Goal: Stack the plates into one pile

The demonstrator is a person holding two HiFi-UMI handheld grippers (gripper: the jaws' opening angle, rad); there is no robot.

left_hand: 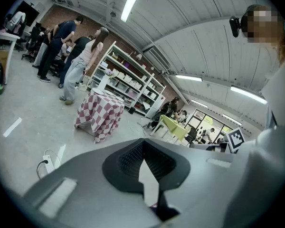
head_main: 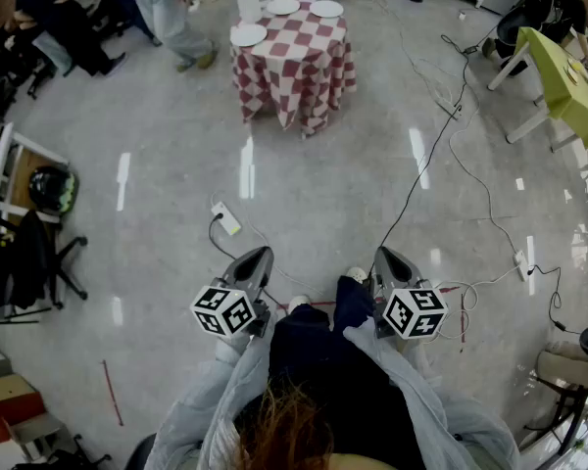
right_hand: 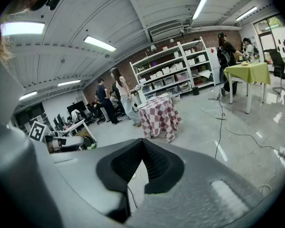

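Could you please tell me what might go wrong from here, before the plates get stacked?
1. A black cable and a power strip lie on the floor between the person and the checkered table: a likely trip hazard.
2. One plate sits near the table's edge, close to a bystander, and could get knocked off.

power strip (head_main: 226, 220) | green table (head_main: 568, 88) | office chair (head_main: 34, 262) | shelving (right_hand: 173, 68)
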